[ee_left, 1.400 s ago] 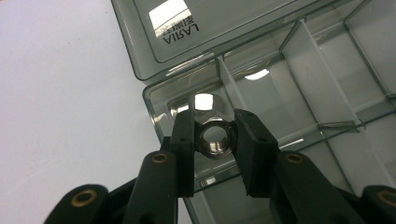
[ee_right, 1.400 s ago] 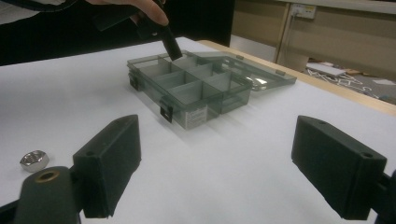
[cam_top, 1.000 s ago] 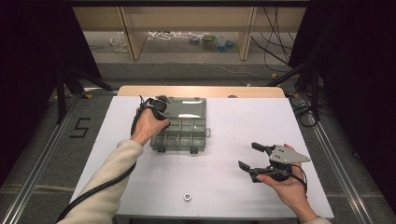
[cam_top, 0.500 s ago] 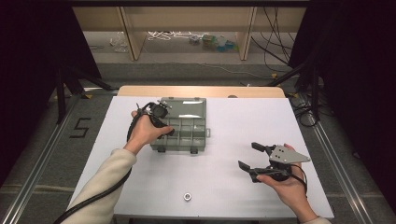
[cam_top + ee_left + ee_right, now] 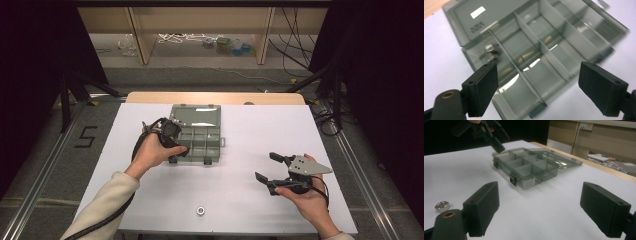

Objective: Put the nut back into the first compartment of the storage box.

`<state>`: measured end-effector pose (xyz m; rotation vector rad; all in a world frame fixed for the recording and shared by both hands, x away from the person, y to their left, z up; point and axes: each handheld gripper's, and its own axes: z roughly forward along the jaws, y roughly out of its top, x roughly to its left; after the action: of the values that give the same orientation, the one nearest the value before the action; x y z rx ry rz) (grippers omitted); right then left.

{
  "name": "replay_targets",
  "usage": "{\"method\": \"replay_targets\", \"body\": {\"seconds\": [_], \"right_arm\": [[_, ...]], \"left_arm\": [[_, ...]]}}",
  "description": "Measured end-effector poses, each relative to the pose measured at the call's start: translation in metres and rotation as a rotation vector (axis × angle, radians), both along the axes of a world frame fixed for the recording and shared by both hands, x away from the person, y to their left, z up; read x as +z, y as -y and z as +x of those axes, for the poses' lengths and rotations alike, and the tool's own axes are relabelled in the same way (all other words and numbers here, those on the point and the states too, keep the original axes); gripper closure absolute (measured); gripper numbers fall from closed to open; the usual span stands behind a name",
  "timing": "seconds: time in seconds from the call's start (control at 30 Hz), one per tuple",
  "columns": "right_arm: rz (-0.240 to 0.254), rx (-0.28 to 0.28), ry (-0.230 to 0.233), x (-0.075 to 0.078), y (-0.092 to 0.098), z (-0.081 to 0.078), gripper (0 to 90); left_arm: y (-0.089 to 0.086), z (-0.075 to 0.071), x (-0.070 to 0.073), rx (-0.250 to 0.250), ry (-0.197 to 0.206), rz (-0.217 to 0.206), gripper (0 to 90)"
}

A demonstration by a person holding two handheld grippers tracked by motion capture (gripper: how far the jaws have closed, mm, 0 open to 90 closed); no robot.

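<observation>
A grey see-through compartment box (image 5: 212, 150) lies on the white table with its lid (image 5: 196, 115) folded back flat. My left gripper (image 5: 177, 144) hovers over the box's near-left corner. Its jaws have just been opening and now stand wide apart with nothing between them. In the left gripper view (image 5: 537, 65) the compartments lie below, and a small shiny metal part (image 5: 491, 51) rests in the one beside the lid. My right gripper (image 5: 264, 166) is held open above the table's right side, pointing toward the box (image 5: 541, 175). A hex nut (image 5: 201, 210) lies near the front edge.
The nut (image 5: 442, 206) lies left of my right gripper's (image 5: 540, 185) jaws; my left gripper (image 5: 494, 140) shows above the box's far side. A wooden strip (image 5: 215, 97) edges the table's back. Black stands and cables flank the table.
My left hand has drawn back from the box's far-left corner toward its near-left corner, and its jaws have spread. The right hand has stayed put.
</observation>
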<state>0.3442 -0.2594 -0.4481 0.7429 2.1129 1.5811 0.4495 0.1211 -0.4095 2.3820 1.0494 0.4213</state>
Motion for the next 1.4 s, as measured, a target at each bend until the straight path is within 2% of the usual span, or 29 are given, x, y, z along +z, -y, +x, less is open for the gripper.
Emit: {"method": "replay_targets", "body": {"seconds": [0.03, 0.07, 0.17, 0.2, 0.27, 0.5, 0.53, 0.57, 0.6, 0.8, 0.87, 0.9, 1.13, 1.4], "right_arm": [[0.000, 0.000, 0.000, 0.000, 0.000, 0.000, 16.6], [-0.008, -0.003, 0.027, 0.000, 0.001, 0.001, 16.6], [0.000, -0.001, -0.002, 0.000, 0.000, 0.000, 16.6], [-0.007, -0.006, 0.031, 0.000, 0.001, 0.001, 16.6], [-0.006, -0.003, 0.031, 0.000, 0.001, 0.001, 16.6], [-0.026, -0.008, 0.022, 0.001, 0.001, 0.000, 16.6], [-0.025, -0.009, 0.020, 0.001, 0.001, 0.000, 16.6], [-0.025, -0.009, 0.020, 0.001, 0.001, 0.000, 16.6], [-0.026, -0.009, 0.020, 0.001, 0.001, 0.000, 16.6], [-0.026, -0.009, 0.022, 0.001, 0.001, 0.000, 16.6], [-0.025, -0.008, 0.022, 0.001, 0.001, 0.000, 16.6], [-0.025, -0.009, 0.020, 0.001, 0.001, 0.000, 16.6], [-0.024, -0.009, 0.021, 0.001, 0.001, 0.000, 16.6], [-0.021, -0.005, 0.024, 0.001, 0.000, 0.001, 16.6]], "left_arm": [[0.002, -0.005, 0.000, -0.022, 0.004, -0.002, 16.6], [0.003, -0.008, 0.000, -0.034, 0.003, 0.000, 16.6], [0.008, -0.020, -0.001, -0.081, -0.003, 0.010, 16.9], [0.010, -0.024, -0.001, -0.103, 0.004, 0.009, 17.0], [0.013, -0.032, -0.002, -0.135, -0.013, 0.021, 17.1], [0.028, -0.058, -0.003, -0.247, -0.067, 0.105, 18.6], [0.030, -0.061, -0.003, -0.262, -0.085, 0.122, 18.7], [0.033, -0.065, -0.004, -0.262, -0.094, 0.122, 18.8], [0.035, -0.067, -0.004, -0.283, -0.091, 0.137, 19.1], [0.049, -0.084, -0.010, -0.346, -0.156, 0.195, 20.2], [0.053, -0.088, -0.010, -0.403, -0.189, 0.249, 20.7], [0.055, -0.090, -0.011, -0.417, -0.199, 0.257, 20.8], [0.069, -0.104, -0.018, -0.471, -0.241, 0.308, 21.9], [0.083, -0.112, -0.029, -0.527, -0.275, 0.335, 25.9]]}}
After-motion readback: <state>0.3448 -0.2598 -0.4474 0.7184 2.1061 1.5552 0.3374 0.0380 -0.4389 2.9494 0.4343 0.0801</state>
